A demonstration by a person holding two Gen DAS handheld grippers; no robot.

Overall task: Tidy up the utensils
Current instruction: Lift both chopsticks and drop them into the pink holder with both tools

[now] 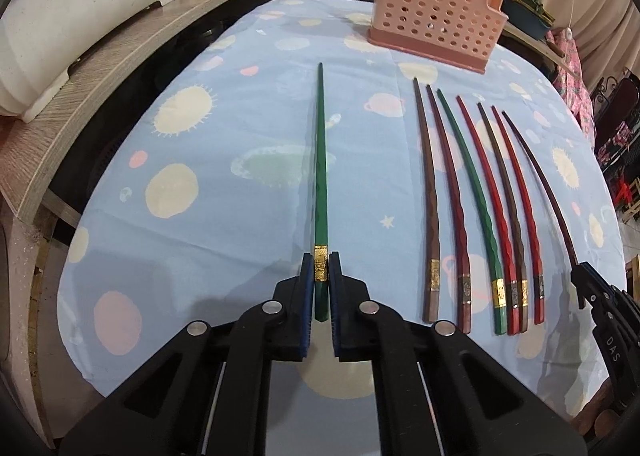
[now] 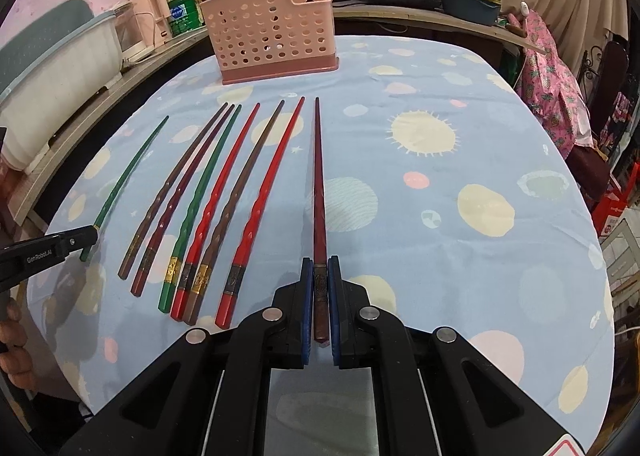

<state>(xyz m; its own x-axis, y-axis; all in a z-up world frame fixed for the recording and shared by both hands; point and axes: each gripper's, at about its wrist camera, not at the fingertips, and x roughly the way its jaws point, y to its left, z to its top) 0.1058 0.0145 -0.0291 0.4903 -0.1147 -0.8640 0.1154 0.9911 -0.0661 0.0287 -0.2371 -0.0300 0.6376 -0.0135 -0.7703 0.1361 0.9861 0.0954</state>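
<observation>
Left wrist view: sits just behind the left tongs (image 1: 320, 276), looking forward and down over the surface (image 1: 240, 128), close. Right wrist view: same setup behind the right tongs (image 2: 319, 280). Both face the pink basket (image 1: 436, 12) at the far edge. Shared: basket, row of chopsticks (image 2: 208, 208), each other's tongs at the frame edge.
</observation>
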